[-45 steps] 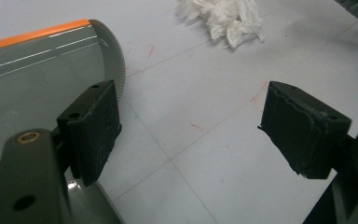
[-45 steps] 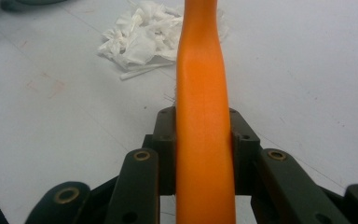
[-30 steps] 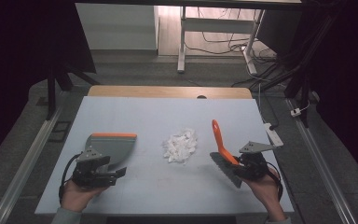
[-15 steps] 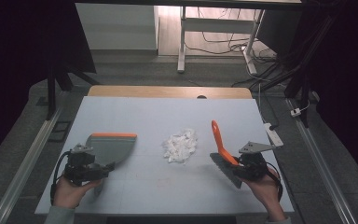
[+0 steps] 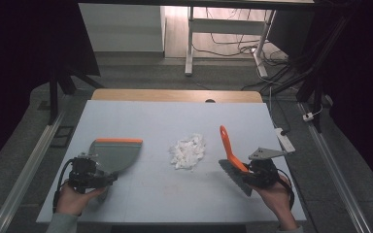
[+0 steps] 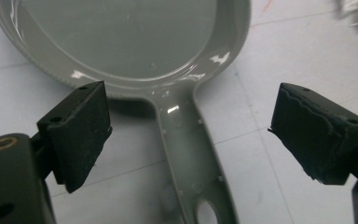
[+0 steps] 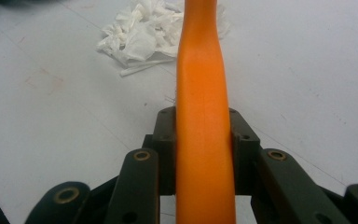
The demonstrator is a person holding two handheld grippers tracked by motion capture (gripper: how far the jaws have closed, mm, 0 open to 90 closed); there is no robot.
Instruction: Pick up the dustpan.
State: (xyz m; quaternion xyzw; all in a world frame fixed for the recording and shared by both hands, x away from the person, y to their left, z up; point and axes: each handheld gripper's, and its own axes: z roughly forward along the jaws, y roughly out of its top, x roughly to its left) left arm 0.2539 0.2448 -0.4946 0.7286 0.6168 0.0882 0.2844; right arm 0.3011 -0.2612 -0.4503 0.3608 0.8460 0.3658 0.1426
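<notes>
the left gripper [image 6: 186, 135] has its jaws spread wide on either side of the grey dustpan [image 5: 116, 154] handle, touching nothing. if they close from here a little off centre, my guess is one pad meets the handle first and skids the pan sideways over the table [image 5: 175, 121], or grabs it crooked so its orange lip lifts off the surface. a tilted lip would let the white paper scraps [image 5: 188, 151] slide underneath instead of in. the pan lies flat at the left of the table, handle pointing back toward the person's left hand [image 5: 73, 198].

the right gripper [image 7: 204, 140] pinches the orange handle of the brush [image 5: 233, 162] firmly between its pressed-in jaws, handle angled up and away, dark bristles low near the table. the scraps sit in a loose heap between pan and brush, apart from both. a hard sweep could scatter them past the pan, i'd think.

both forearms come in low from the near edge, the left hand resting close to the table, the right hand [image 5: 277, 191] cupped under its gripper.
</notes>
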